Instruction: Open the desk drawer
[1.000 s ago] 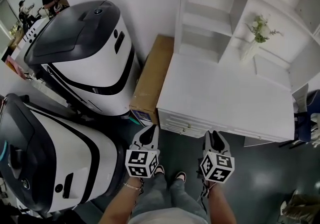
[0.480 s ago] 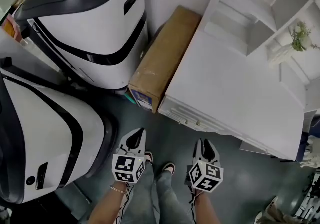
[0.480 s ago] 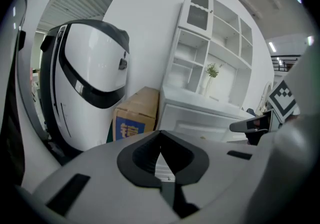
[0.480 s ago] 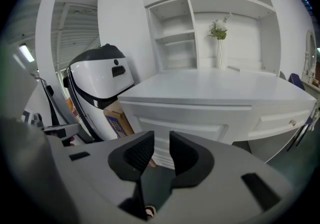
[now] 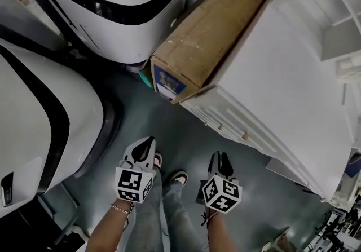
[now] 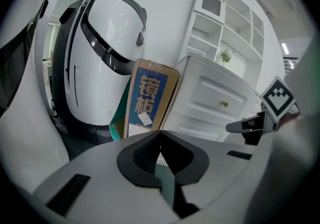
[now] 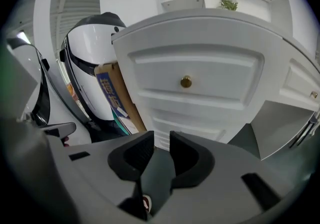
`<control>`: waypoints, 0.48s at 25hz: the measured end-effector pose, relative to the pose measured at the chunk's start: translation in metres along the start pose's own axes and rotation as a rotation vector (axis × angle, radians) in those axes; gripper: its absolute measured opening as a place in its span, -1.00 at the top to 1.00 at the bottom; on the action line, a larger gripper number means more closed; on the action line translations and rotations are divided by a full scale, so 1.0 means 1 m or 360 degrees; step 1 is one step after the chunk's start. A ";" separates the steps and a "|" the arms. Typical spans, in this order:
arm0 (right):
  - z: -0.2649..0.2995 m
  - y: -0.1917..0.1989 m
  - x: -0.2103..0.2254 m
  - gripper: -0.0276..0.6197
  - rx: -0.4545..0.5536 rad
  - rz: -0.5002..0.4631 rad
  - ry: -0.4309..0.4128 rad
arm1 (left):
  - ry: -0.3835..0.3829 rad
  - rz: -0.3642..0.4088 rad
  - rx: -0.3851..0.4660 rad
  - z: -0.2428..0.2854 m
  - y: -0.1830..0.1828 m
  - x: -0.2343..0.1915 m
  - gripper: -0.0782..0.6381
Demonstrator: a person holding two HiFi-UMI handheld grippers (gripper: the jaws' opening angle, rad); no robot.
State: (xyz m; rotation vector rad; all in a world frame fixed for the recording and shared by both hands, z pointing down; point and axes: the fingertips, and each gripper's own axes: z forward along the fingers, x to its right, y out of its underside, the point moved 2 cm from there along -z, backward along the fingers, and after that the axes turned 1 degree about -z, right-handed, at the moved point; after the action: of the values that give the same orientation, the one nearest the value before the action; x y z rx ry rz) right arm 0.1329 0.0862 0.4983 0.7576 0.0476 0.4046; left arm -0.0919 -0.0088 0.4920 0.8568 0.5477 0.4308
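The head camera looks steeply down from above the person's legs onto the floor. The left gripper [image 5: 148, 141] sits at its lower left and the right gripper [image 5: 220, 157] beside it. The white desk [image 5: 282, 76] runs off to the upper right, with the cardboard box [image 5: 208, 36] lying against its end. The left gripper view rides low behind its own jaws and faces the box's printed end and the desk front from some way off, catching the right gripper at its right edge. The right gripper view, just as low, faces the top drawer [image 7: 225, 75] and its brass knob [image 7: 186, 81] from nearer. All three views share the box and the desk front
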 end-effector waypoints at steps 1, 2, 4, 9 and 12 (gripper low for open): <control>0.006 0.006 0.000 0.58 -0.0014 -0.0013 0.0007 | -0.0002 -0.0009 -0.0010 0.002 0.007 -0.003 0.73; 0.011 0.012 0.000 0.58 -0.0023 -0.0022 0.0018 | -0.0004 -0.0016 -0.0018 0.003 0.013 -0.006 0.73; 0.023 0.021 0.000 0.58 -0.0036 -0.0026 0.0045 | -0.0011 -0.0021 -0.0035 0.008 0.024 -0.013 0.73; 0.057 0.047 -0.003 0.59 -0.0085 0.0009 0.0074 | -0.0021 0.0016 -0.0056 0.032 0.050 -0.035 0.73; 0.082 0.064 -0.002 0.59 -0.0108 -0.0022 0.0076 | -0.0015 0.0039 -0.0063 0.050 0.063 -0.048 0.73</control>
State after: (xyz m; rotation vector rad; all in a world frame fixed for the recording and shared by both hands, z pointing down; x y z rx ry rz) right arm 0.1244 0.0729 0.6010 0.6801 0.0833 0.4095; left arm -0.1070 -0.0279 0.5828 0.8279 0.5188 0.4580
